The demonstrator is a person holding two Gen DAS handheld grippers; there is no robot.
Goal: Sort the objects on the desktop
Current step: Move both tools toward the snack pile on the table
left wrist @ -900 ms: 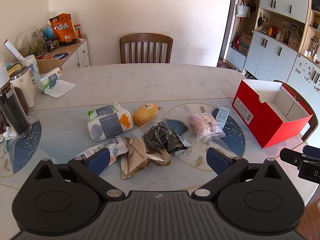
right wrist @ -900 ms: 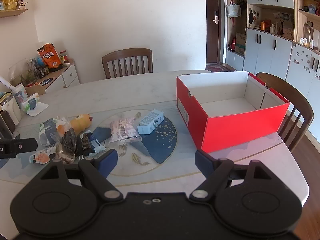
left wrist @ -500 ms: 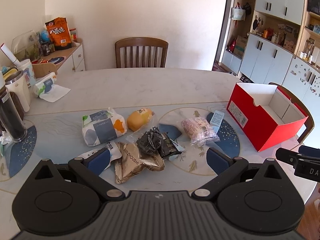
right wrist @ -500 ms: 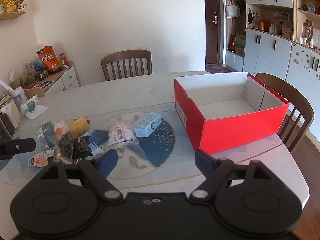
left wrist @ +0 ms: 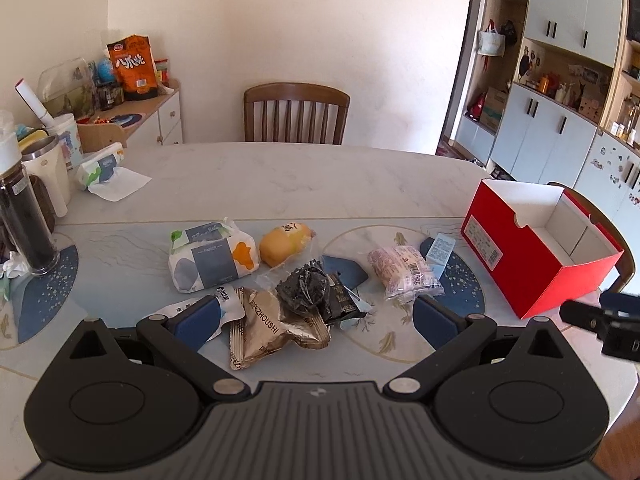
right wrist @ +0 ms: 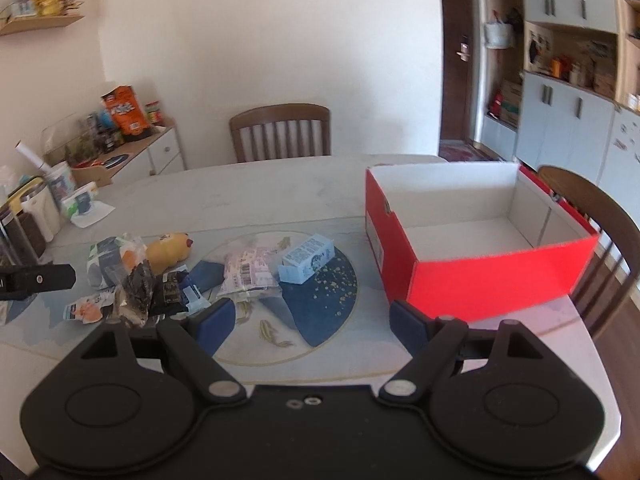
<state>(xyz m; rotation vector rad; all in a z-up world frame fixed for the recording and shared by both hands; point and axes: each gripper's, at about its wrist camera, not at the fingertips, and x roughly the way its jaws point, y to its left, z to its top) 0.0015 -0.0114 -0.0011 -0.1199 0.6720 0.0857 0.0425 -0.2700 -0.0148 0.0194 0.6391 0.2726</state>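
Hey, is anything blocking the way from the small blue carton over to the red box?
Nothing visible. The blue carton lies nearest the red box, with only bare table between them. The box is open on top and looks empty.

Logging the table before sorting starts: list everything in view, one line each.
shoebox: 1, red outside, white inside, nothing in it, table's right side
blue carton: 1, light blue, beside pink packet
pink packet: 1, pink, barcode label, mid-table
yellow bun: 1, yellow, clear wrapper
tissue pack: 1, white, grey and orange, left of bun
gold packet: 1, gold foil, nearest edge
black wrapper: 1, crumpled, on the pile
white sachet: 1, white and orange, pile's left end
table: 1, pale marble with blue mat
chairs: 2, brown wood
left gripper: open, nothing held
right gripper: open, nothing held
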